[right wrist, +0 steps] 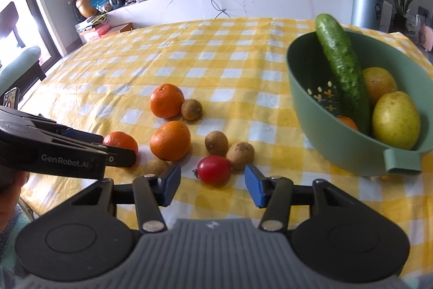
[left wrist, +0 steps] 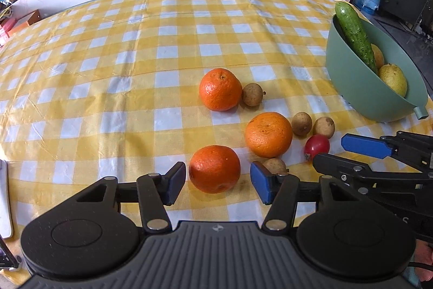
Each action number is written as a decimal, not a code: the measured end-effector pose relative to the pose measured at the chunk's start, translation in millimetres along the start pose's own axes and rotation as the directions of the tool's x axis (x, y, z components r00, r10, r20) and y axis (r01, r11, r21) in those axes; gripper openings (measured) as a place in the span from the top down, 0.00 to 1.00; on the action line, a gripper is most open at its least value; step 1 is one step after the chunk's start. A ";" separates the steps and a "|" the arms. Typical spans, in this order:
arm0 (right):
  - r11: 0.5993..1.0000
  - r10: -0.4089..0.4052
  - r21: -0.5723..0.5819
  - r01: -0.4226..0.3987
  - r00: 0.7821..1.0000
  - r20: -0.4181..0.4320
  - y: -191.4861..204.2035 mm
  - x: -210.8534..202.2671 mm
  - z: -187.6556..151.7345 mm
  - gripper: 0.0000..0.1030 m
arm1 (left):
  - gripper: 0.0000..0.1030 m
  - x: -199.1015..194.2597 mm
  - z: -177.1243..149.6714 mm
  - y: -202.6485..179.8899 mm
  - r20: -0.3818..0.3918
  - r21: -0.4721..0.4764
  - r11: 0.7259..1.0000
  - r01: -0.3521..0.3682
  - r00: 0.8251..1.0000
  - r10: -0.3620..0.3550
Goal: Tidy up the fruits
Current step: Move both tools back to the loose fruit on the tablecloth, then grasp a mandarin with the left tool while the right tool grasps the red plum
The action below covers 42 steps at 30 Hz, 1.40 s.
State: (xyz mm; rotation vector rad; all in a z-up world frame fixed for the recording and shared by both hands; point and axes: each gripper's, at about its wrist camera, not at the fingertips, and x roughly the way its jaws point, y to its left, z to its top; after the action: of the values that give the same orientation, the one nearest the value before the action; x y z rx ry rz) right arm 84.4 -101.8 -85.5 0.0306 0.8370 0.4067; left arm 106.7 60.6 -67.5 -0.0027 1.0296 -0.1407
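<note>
Fruits are sitting loose on the yellow-and-white checked tablecloth [left wrist: 135,67], which we are seeing creased and glossy. We are counting three dimpled round oranges: a near orange [left wrist: 214,169], a middle orange [left wrist: 268,134], a far orange [left wrist: 220,89]. Small brown rough-skinned round fruits [left wrist: 301,123] are lying among them; one is half hidden behind the blue pad. A smooth red cherry tomato [right wrist: 213,170] is lying just right of the oranges. A matte green bowl [right wrist: 351,151] at far right is holding a bumpy cucumber [right wrist: 341,69] leaning on its rim, a yellow pear [right wrist: 395,119] and partly hidden orange fruit. We are holding the left gripper [left wrist: 217,182] angled down with jaws apart around the near orange, pads not touching. The right gripper [right wrist: 212,184] is tilting down, jaws apart around the tomato without contact. Both bodies are cut off at the near edge.
</note>
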 end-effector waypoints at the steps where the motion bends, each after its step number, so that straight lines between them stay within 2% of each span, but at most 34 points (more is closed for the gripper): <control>1: 1.000 0.002 0.002 -0.002 1.000 -0.005 0.1 2.3 0.8 0.56 | 0.38 0.4 -0.1 0.7 0.001 -0.001 1.000 0.001 1.000 -0.001; 7: 1.000 -0.007 0.011 0.008 0.999 -0.032 2.5 12.3 2.7 0.64 | 0.44 3.3 0.4 6.5 0.001 -0.026 1.000 0.015 1.000 -0.015; 12: 0.999 -0.009 0.036 0.010 0.999 -0.051 -1.2 18.5 4.9 0.64 | 0.48 6.3 0.9 7.6 0.000 -0.030 0.999 0.031 1.000 -0.031; 15: 0.999 -0.011 0.037 0.014 0.998 -0.064 -1.1 22.6 5.3 0.68 | 0.51 6.9 0.8 7.8 0.003 -0.029 0.999 0.041 0.999 -0.041; 31: 1.000 -0.028 0.008 0.028 0.997 -0.067 7.2 28.6 4.5 0.73 | 0.53 6.2 -1.2 11.1 0.017 -0.044 0.997 0.058 0.998 -0.058; 42: 1.000 -0.010 0.016 0.010 0.999 -0.036 5.3 17.5 3.6 0.74 | 0.53 -8.1 -0.9 9.0 0.046 -0.065 0.997 0.032 0.999 -0.029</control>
State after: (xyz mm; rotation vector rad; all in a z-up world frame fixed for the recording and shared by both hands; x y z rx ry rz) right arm 95.7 -90.0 -94.6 0.0344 0.8757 0.3921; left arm 102.9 70.6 -61.7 -0.0806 0.9893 -0.1342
